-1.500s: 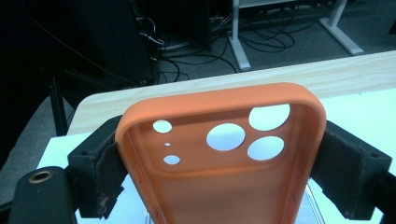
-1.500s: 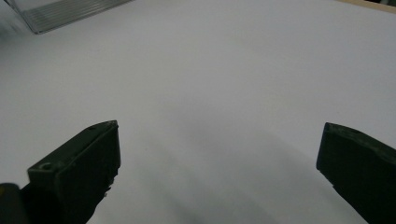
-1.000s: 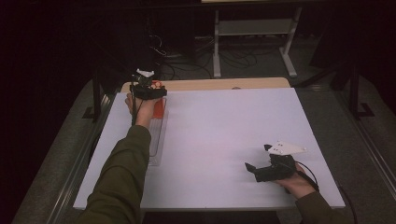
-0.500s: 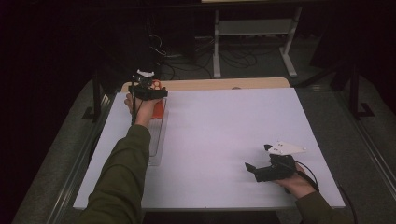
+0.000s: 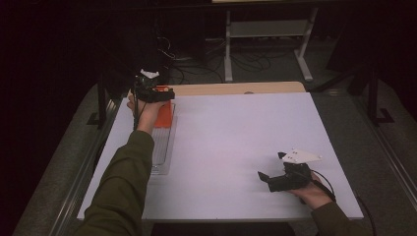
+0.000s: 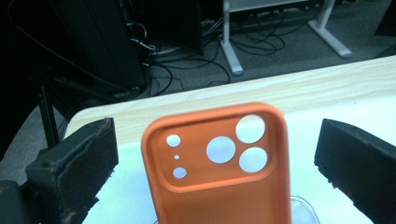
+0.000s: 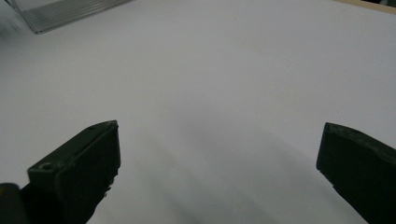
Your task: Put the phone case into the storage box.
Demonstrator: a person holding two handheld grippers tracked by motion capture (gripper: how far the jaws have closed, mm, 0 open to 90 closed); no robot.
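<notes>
White sheet covers most of the counter [image 5: 236, 147], with bare wood showing along the far edge. Clear plastic tray [image 5: 161, 147], long and ribbed, lies along the sheet's left side; one corner of it also shows at top left in the right gripper view. Orange phone case [image 6: 219, 172] stands upright at the tray's far end, camera cutouts at the top, near the counter's far-left corner; in the high view it shows as an orange block [image 5: 164, 114] just under the left hand.

Left gripper [image 5: 153, 93]: its jaws have just been opening and now stand wide, one on each side of the case, with clear gaps and no pad touching it. So the case is released, not held; whether it sits in a tray slot I cannot tell. Right gripper [image 5: 275, 179] rests near the front right of the sheet, well apart from the case, jaws wide open with nothing between them.

Handling, as a guess: case looks like silicone or soft plastic, so very light, bendy, grippy rather than slippery, not fragile. A hard squeeze would probably bow the walls inward. Best hold is likely across the two long side edges near the upper half, below the cutouts, with a gentle close. It tips easily if nudged.
</notes>
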